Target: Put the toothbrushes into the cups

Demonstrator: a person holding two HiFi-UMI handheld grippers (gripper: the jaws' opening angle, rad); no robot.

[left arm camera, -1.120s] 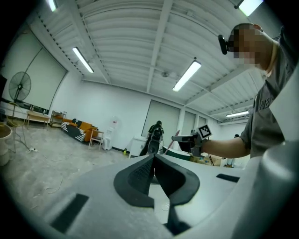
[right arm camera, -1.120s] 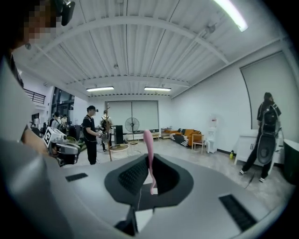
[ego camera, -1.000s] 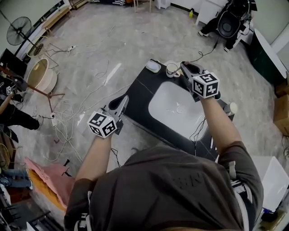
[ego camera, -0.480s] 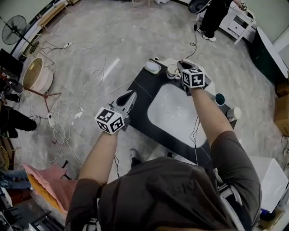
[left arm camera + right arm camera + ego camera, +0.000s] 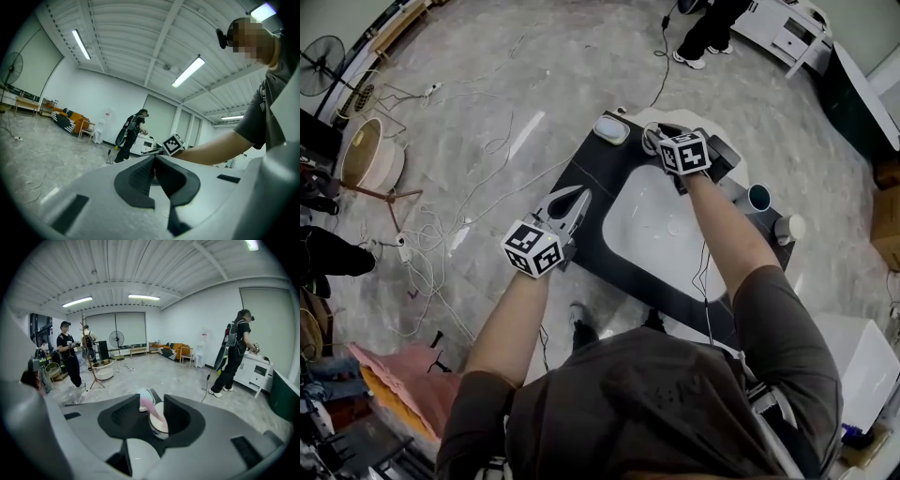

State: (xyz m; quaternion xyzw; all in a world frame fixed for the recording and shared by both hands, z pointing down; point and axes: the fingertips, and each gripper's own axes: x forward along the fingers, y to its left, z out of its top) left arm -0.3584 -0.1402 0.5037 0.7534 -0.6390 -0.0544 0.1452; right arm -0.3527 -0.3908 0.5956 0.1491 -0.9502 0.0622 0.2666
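Right gripper (image 5: 152, 401) jaws have just been opening and now stand apart, the pink toothbrush (image 5: 151, 408) between them, leaning in the white cup (image 5: 157, 424) right under the tips. Left gripper (image 5: 154, 157) hangs off to the side, jaws closed tip to tip

Cables (image 5: 431, 246) trail over the grey marbled floor (image 5: 572, 66), and strip lights (image 5: 82, 44) line the ribbed white ceiling (image 5: 136, 33).

Cup (image 5: 157, 425) base behind right tool (image 5: 152, 401), toothbrush (image 5: 151, 409) lower end hidden
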